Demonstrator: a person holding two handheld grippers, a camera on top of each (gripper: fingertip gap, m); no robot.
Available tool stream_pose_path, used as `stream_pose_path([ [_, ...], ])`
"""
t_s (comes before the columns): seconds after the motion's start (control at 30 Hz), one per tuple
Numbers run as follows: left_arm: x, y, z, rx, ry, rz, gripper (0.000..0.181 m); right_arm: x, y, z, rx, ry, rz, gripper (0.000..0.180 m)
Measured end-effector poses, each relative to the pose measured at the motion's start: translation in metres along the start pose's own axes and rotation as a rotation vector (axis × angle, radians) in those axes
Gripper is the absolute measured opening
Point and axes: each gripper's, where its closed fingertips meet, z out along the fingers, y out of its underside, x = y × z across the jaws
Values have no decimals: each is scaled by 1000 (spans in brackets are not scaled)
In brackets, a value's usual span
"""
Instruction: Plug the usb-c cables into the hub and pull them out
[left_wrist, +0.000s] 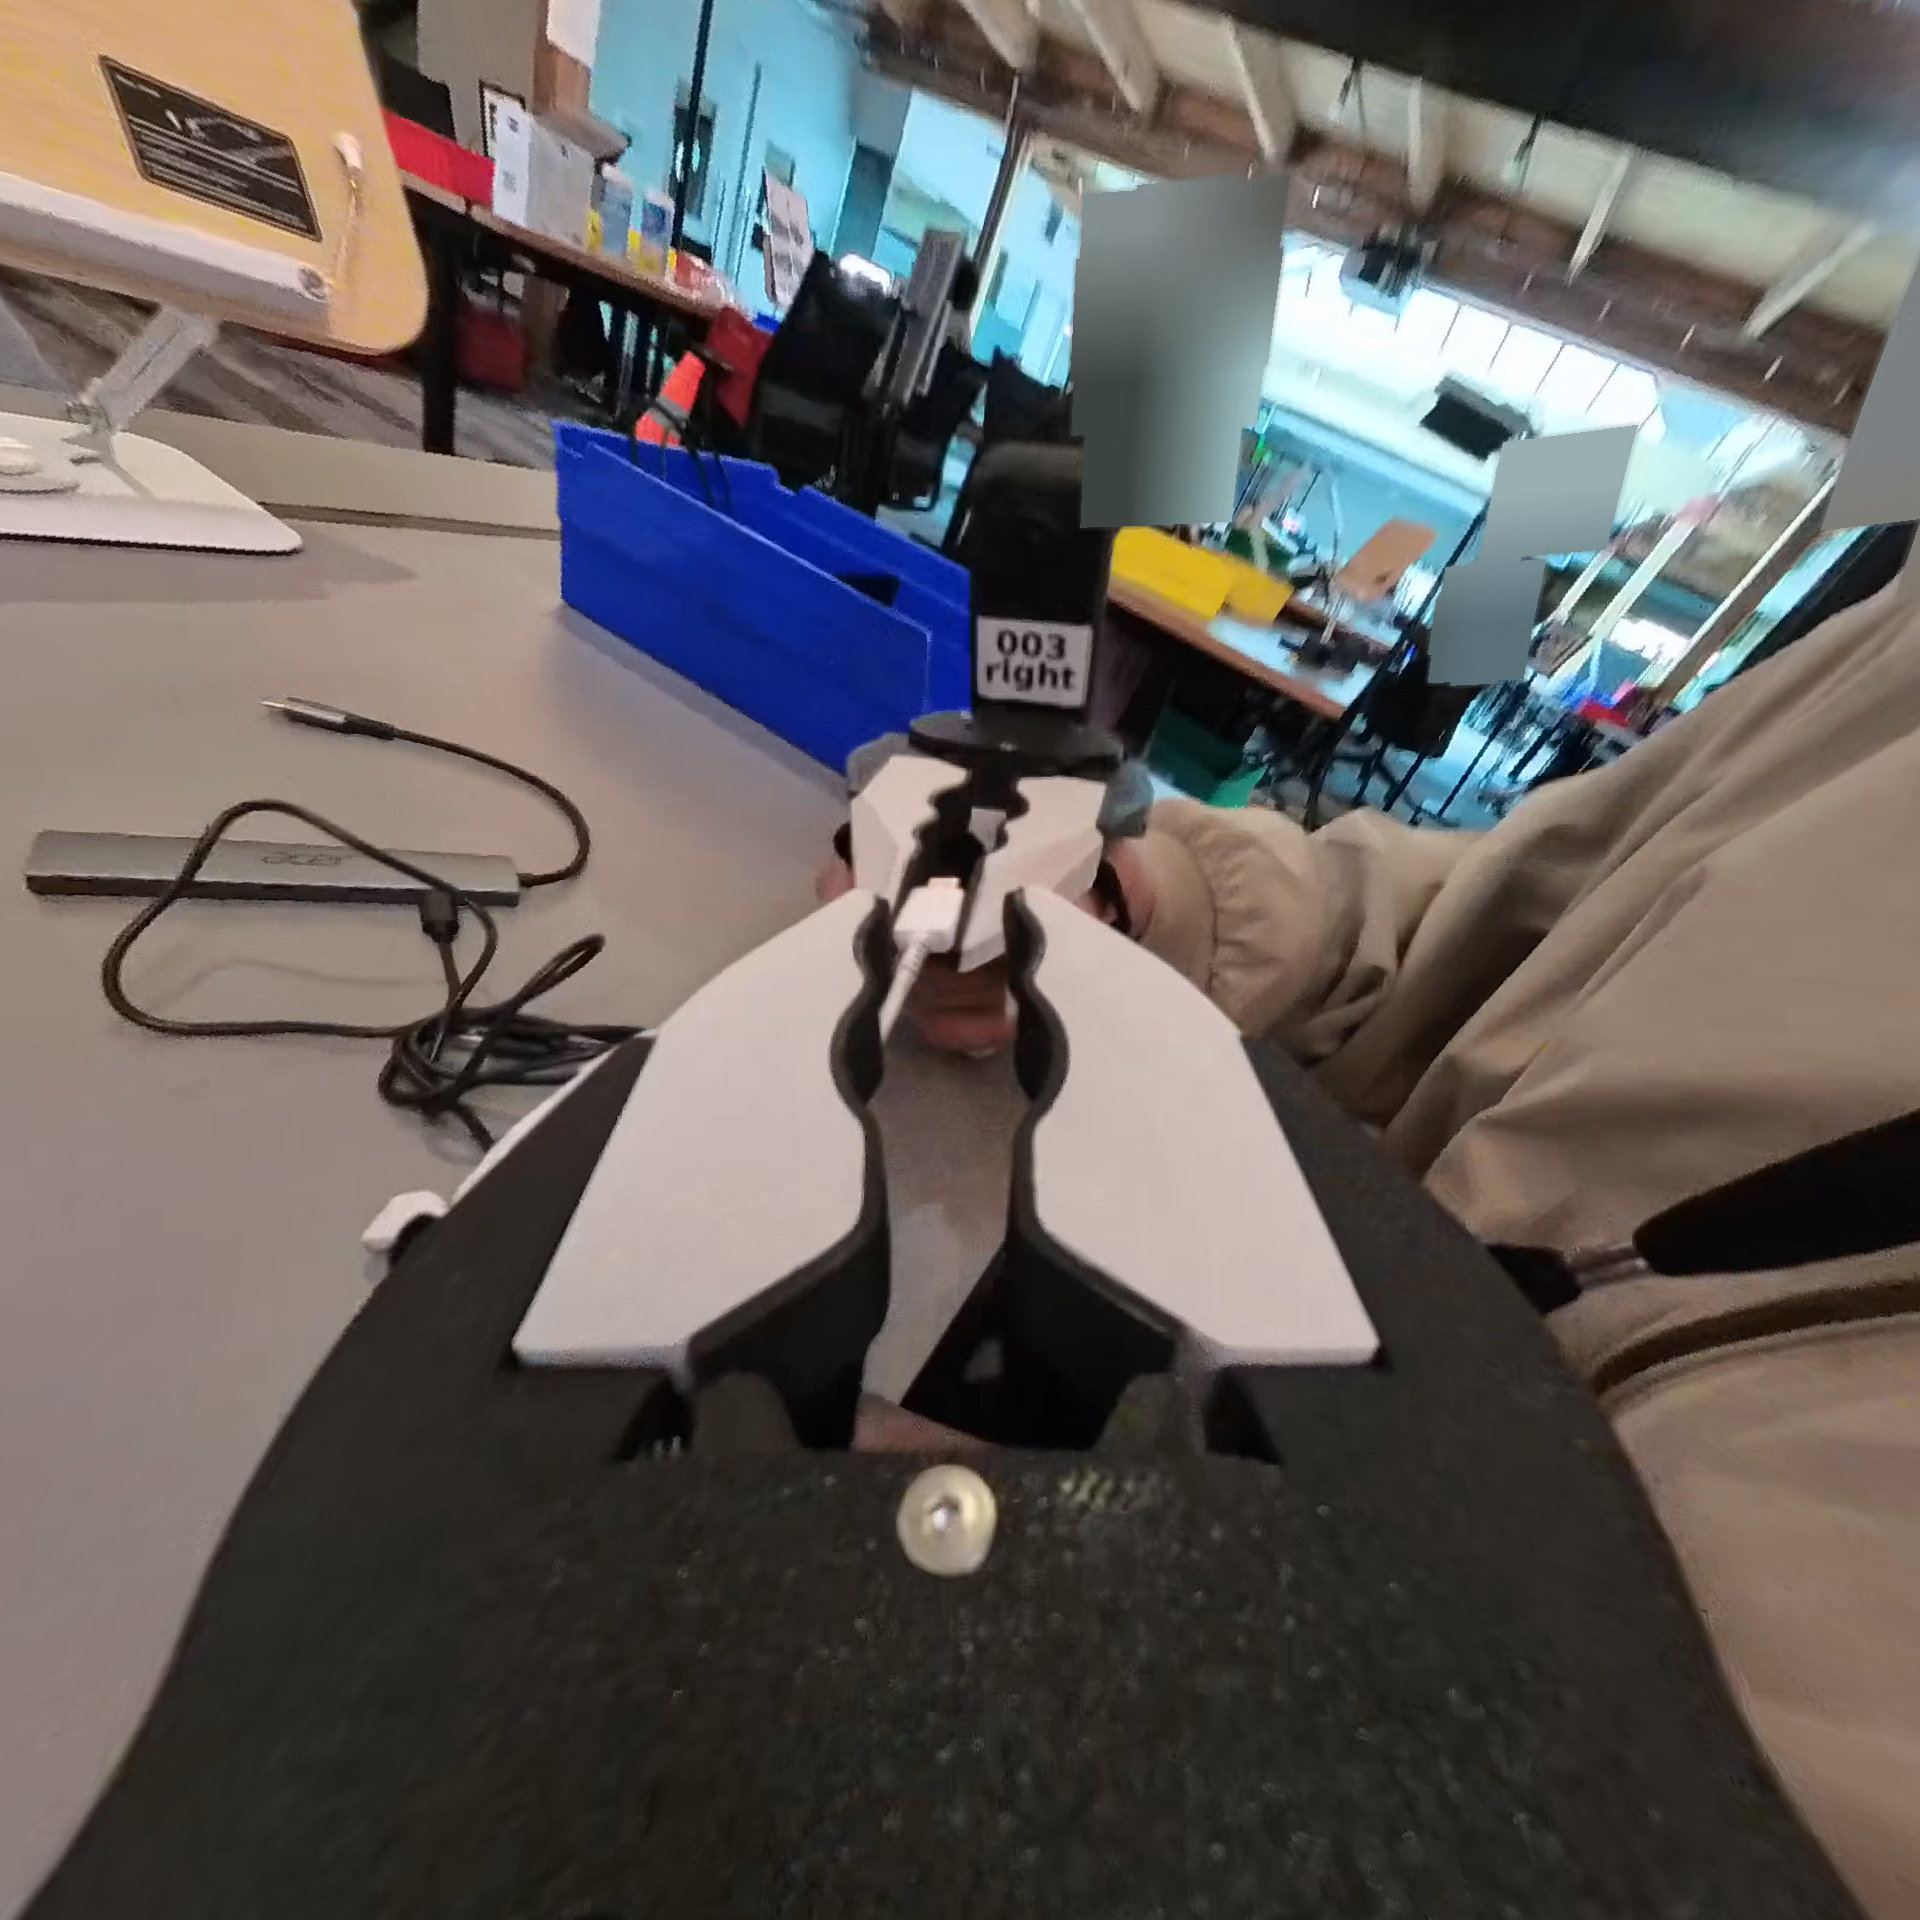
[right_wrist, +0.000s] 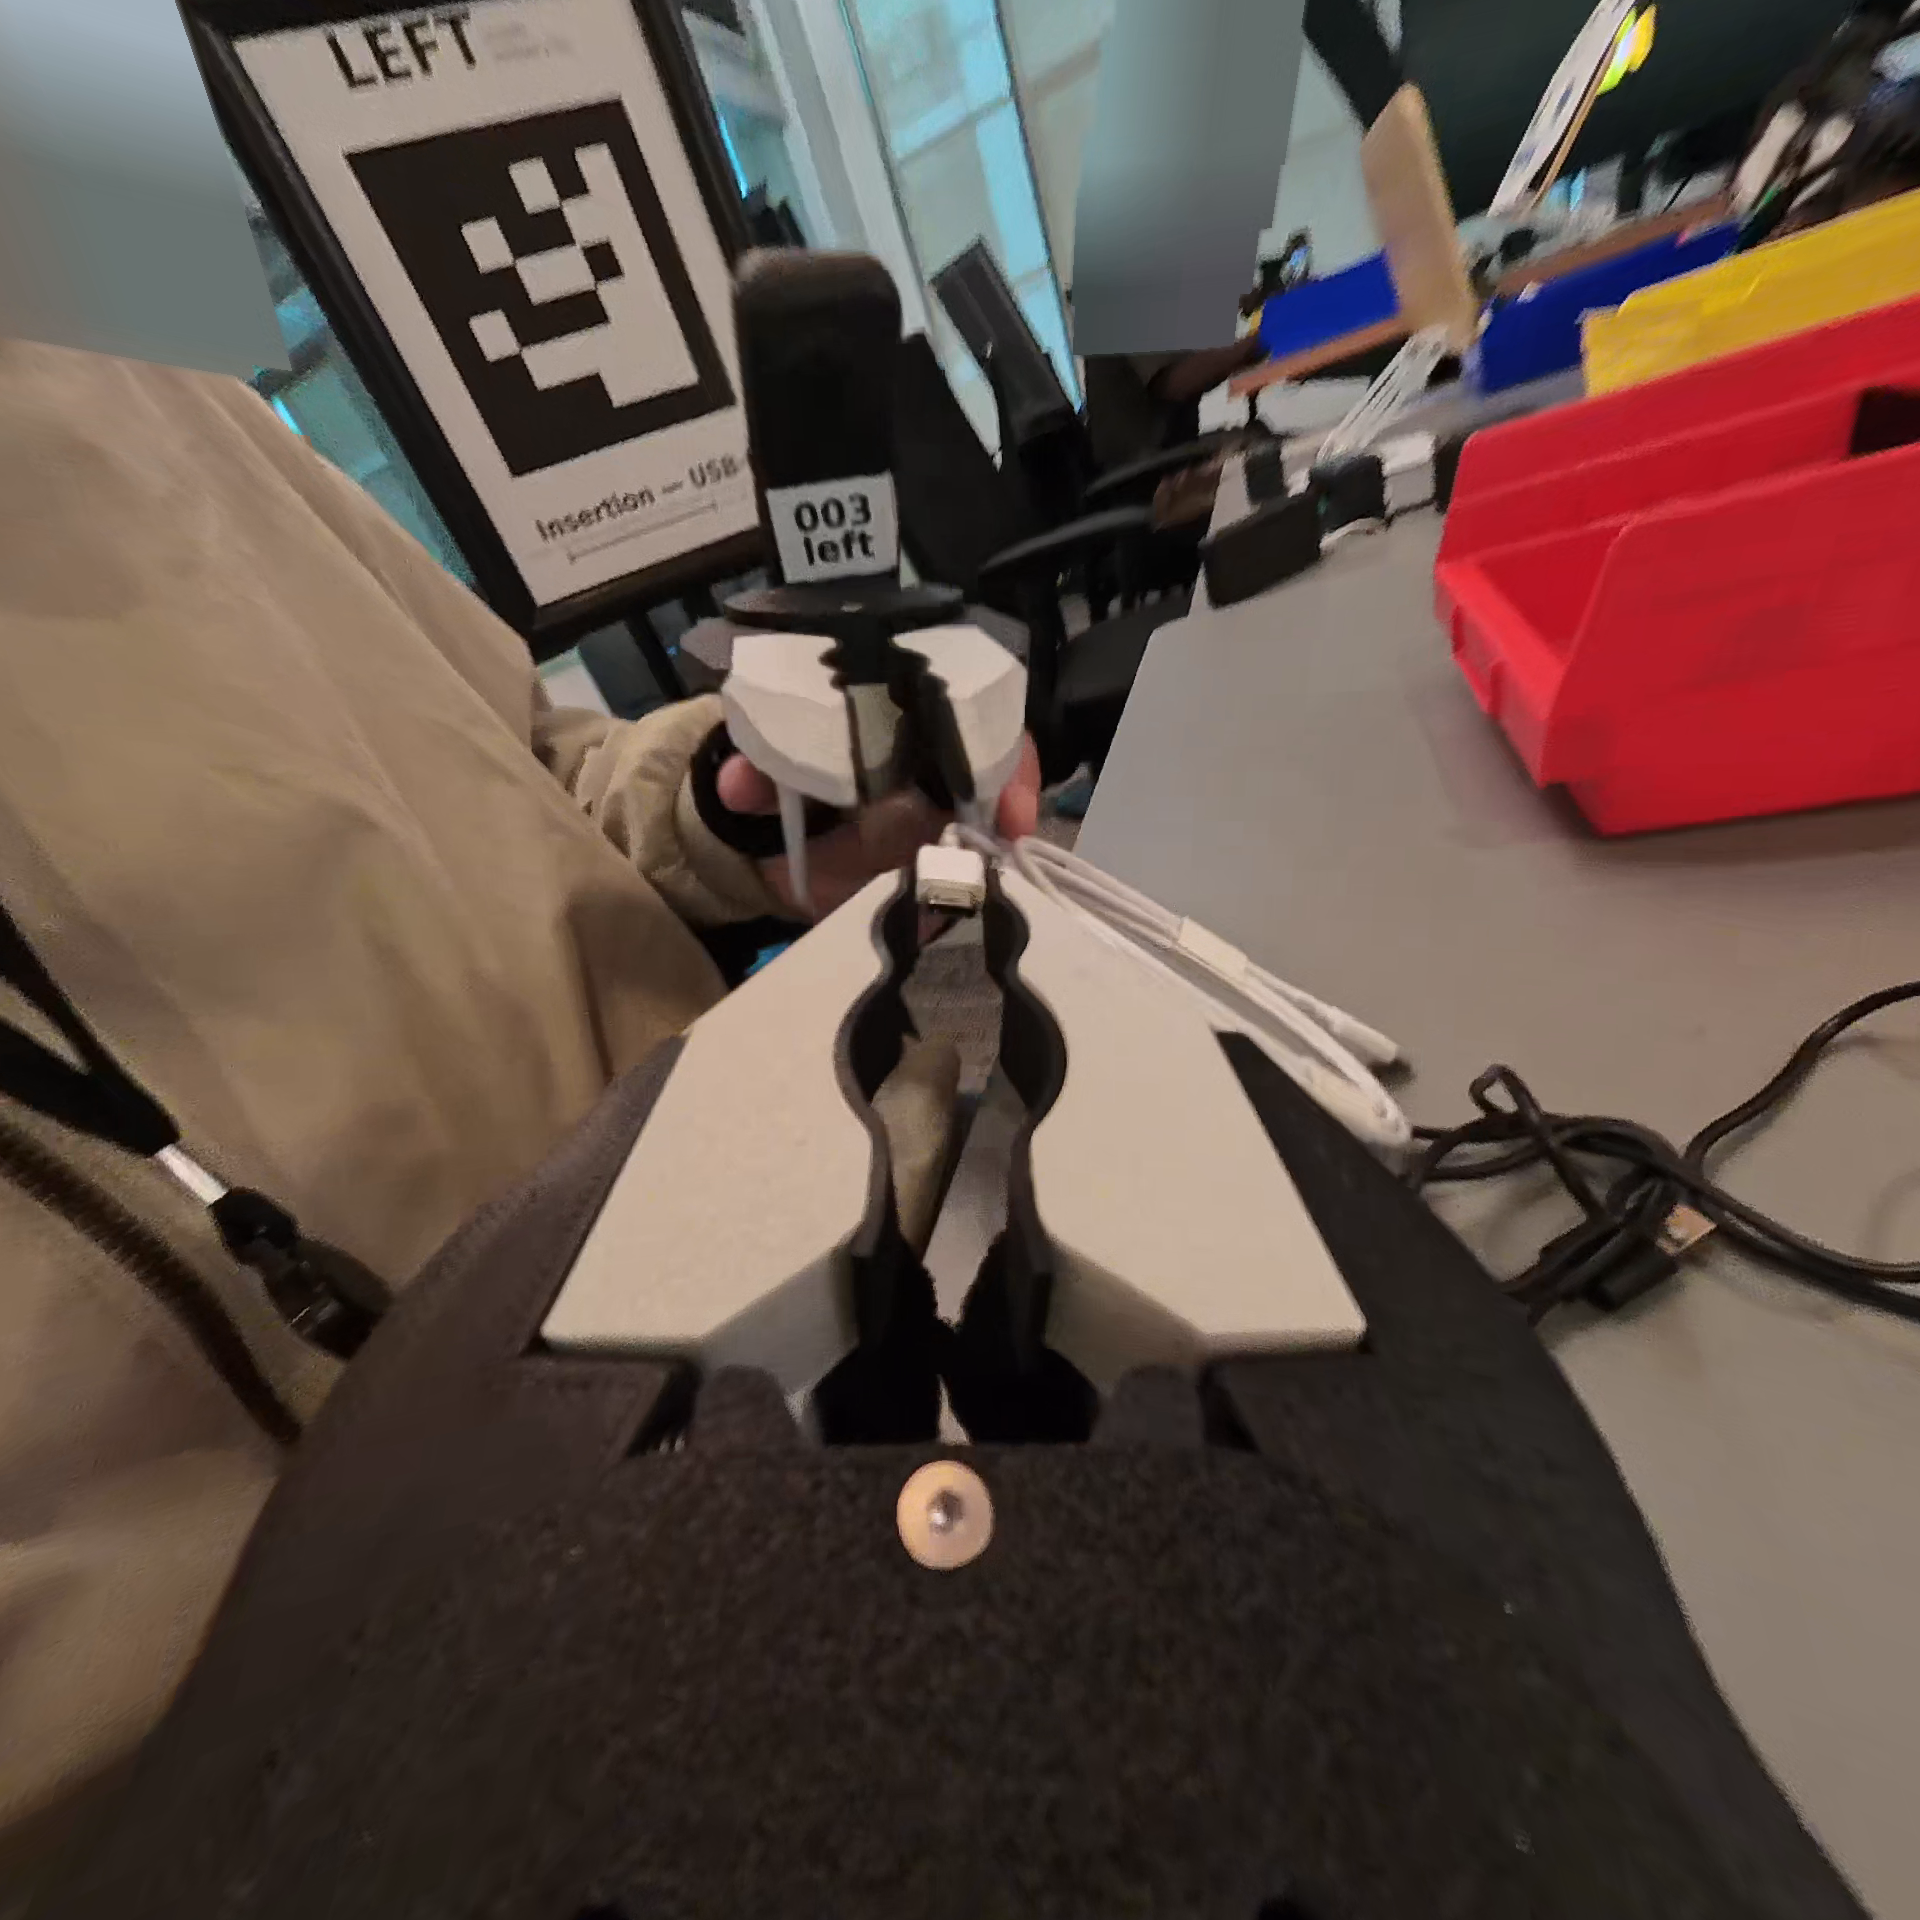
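Observation:
The grey hub (left_wrist: 270, 868) lies on the grey table (left_wrist: 208, 1351) at the left. A black cable (left_wrist: 468, 1049) loops over the hub, and its metal plug (left_wrist: 312, 712) lies loose behind the hub. My two grippers face each other tip to tip above the table's edge. My right gripper (right_wrist: 948, 902) is shut on a white plug (right_wrist: 948, 878), which also shows in the left wrist view (left_wrist: 932, 906). My left gripper (left_wrist: 940, 920) is nearly closed on the white cable (left_wrist: 899, 982) just behind that plug. The rest of the white cable (right_wrist: 1247, 987) trails onto the table.
A blue bin (left_wrist: 748, 613) and a white laptop stand (left_wrist: 135, 488) stand behind the hub. A red bin (right_wrist: 1683, 644) sits at the right. A tangle of black cable (right_wrist: 1590, 1195) lies near it. Another white plug (left_wrist: 400, 1221) lies on the table. A beige sleeve (left_wrist: 1558, 935) is close by. Less than 4 cm separates the two grippers' tips.

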Motion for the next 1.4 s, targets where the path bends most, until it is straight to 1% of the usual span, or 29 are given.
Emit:
stream_pose_path([
  [0.03, -1, -5, -2, 38, 6, -44, 20, 0, -4, 1, 30, 11, -19, 12],
  [0.1, -4, -8, -3, 68, -1, -75, 20, 0, -9, 4, 66, 28, -54, 11],
  [0.2, -8, -5, -2, 49, -24, -51, 20, -4, -13, 9, 94, 29, -80, 12],
  [0.33, -16, -7, -7, 50, -78, -27, 38, -6, -21, 10, 144, 22, -75, 11],
  [0.4, -19, -10, -13, 60, -102, -11, 38, 0, -22, 7, 145, 53, -70, 11],
  [0.47, -14, -7, -13, 42, -88, 14, 35, 9, -24, 1, 159, 107, -79, 11],
  [0.53, -10, -2, -9, 18, -92, 13, 41, 14, -28, -3, 180, 143, -85, 12],
  [0.6, -16, -4, -9, 33, -150, 7, 41, 17, -30, -3, 185, 184, -108, 11],
  [0.67, -30, -16, -20, 97, -265, 41, 40, 23, -30, -4, 176, 224, -112, 12],
  [0.73, -35, -23, -28, 132, -312, 72, 38, 33, -31, -10, 183, 263, -95, 12],
  [0.77, -31, -21, -26, 123, -282, 59, 34, 37, -33, -14, 196, 281, -79, 12],
  [0.83, -16, -6, -10, 55, -149, -32, 32, 36, -37, -16, 225, 271, -65, 12],
  [0.9, -9, 4, 2, 32, -69, -157, 34, 21, -36, -3, 216, 181, -67, 11],
  [0.97, -12, 2, 4, 56, -31, -239, 32, 4, -32, 9, 209, 86, -59, 11],
  [1.03, -14, 0, 2, 71, -13, -255, 26, 1, -31, 11, 211, 68, -49, 11],
  [1.13, -9, -6, -1, 103, 8, -255, 26, 7, -23, 9, 157, 66, -37, 11],
  [1.23, -8, 0, 1, 65, 5, -224, 25, 1, -17, 11, 135, 4, 3, 11],
  [1.4, -8, 5, 3, 40, 2, -225, 23, 1, -10, 14, 96, -14, 30, 11],
])
